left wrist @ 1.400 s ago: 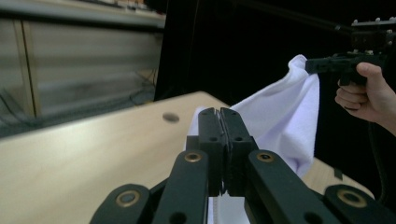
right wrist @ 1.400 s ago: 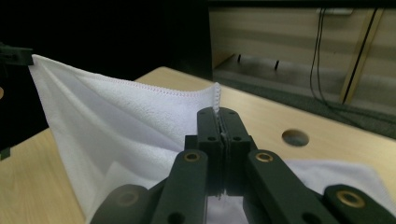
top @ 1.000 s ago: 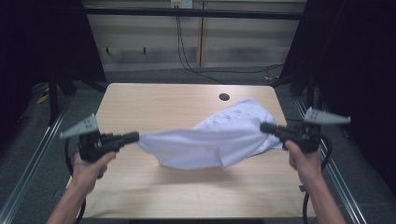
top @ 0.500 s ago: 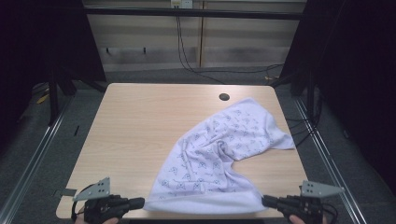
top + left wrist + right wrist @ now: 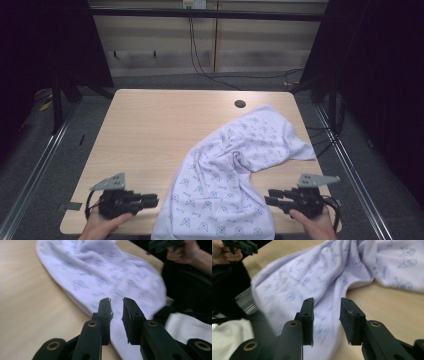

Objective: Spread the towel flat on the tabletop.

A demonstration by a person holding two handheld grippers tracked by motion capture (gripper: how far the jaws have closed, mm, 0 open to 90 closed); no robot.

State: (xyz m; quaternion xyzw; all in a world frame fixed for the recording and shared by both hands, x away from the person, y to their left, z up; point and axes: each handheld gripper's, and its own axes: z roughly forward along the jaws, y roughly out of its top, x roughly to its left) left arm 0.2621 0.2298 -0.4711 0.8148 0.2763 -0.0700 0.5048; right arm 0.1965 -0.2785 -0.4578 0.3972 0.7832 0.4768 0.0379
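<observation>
Two hand-held grippers sit low at the near edge of the surface [image 5: 150,125], one on each side of a white printed cloth [image 5: 235,165]. The cloth lies spread on the surface, running from the far right corner area, just past a dark round hole [image 5: 240,104], down and leftward to the near edge, where its lower end hangs slightly over.

The left hand-held gripper [image 5: 152,200] lies just left of the cloth's near end, pointing toward it and not touching it in the high view. In the left gripper view its jaws have just been opening and stand a small gap apart, with the cloth's edge [image 5: 82,297] lying beyond and under the tips; the pads press on nothing.

The right hand-held gripper [image 5: 270,196] lies just right of the cloth's near end, pointing left at it, close to its edge. In the right gripper view its jaws have likewise just been opening, wider than the left pair; the cloth [image 5: 312,285] lies past the tips, free of the pads.

A hand holds each gripper from the bottom of the high view.
</observation>
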